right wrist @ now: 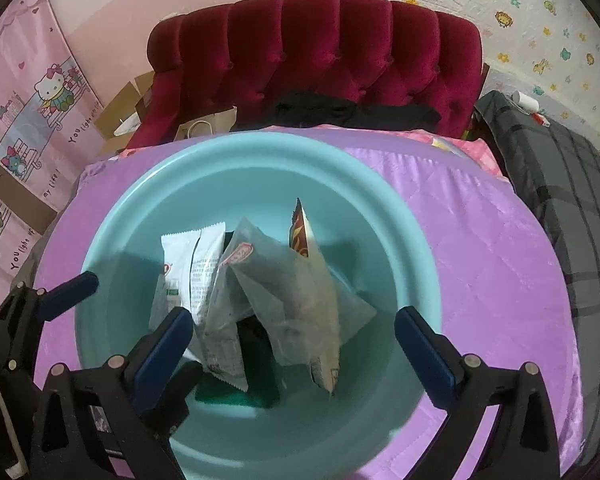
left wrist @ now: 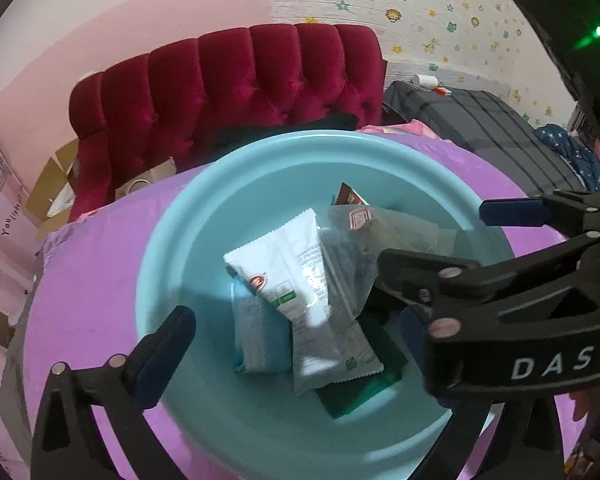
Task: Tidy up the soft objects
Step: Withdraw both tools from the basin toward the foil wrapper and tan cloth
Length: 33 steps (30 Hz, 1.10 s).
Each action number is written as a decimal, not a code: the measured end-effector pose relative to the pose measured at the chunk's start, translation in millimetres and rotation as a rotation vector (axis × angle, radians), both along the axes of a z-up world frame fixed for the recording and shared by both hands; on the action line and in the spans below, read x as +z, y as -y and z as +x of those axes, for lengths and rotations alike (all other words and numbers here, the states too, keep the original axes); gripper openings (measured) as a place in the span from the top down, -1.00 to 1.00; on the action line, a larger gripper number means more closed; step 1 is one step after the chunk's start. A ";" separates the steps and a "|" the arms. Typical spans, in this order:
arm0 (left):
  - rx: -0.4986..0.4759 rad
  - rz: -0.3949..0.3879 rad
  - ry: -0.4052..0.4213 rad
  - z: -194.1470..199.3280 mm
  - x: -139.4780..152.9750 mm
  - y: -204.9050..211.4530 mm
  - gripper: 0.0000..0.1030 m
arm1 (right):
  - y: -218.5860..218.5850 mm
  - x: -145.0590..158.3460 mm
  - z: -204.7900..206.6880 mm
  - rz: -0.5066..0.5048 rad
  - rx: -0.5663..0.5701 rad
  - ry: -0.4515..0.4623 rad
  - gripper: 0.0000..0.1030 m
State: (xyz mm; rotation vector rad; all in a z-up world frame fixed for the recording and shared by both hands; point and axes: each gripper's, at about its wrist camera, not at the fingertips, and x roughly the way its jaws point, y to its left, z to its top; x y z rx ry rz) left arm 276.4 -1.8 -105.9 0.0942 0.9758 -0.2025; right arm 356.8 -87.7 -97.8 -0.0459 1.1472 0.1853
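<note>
- Packets sit piled in the middle of the teal basin (right wrist: 384,184), which rests on the purple cover (right wrist: 480,240) of a bed.
- White packet (left wrist: 284,276) lies on the left of the pile, with its long axis running from the near right toward the far left in the left wrist view.
- Clear grey packet (right wrist: 284,292) leans tent-like against it, with a red-and-brown sachet (right wrist: 299,232) standing upright behind.
- Green pad (left wrist: 360,392) lies flat beneath the pile.
- Left gripper (right wrist: 112,308) is spread wide and grasps nothing.
- Right gripper (right wrist: 292,332) is likewise released, its fingers straddling the near edge of the pile without touching it.
- Judgement: the pile lies directly ahead of and below both grippers, and the right one seems nearer to the grey packet.
</note>
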 end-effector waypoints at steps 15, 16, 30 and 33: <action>0.025 0.011 0.026 -50.6 26.6 -11.5 -1.00 | 2.1 30.0 -64.0 -0.002 0.000 0.007 -1.00; 0.023 0.011 0.030 -55.8 29.4 -13.4 -1.00 | 2.4 32.3 -68.8 0.002 0.000 0.007 -1.00; 0.035 0.020 0.043 -117.3 36.5 -37.7 -1.00 | -0.3 43.5 -125.1 0.012 0.011 0.018 -1.00; 0.044 0.015 0.045 -127.4 34.9 -45.4 -1.00 | -1.8 40.3 -137.5 0.008 0.014 0.021 -1.00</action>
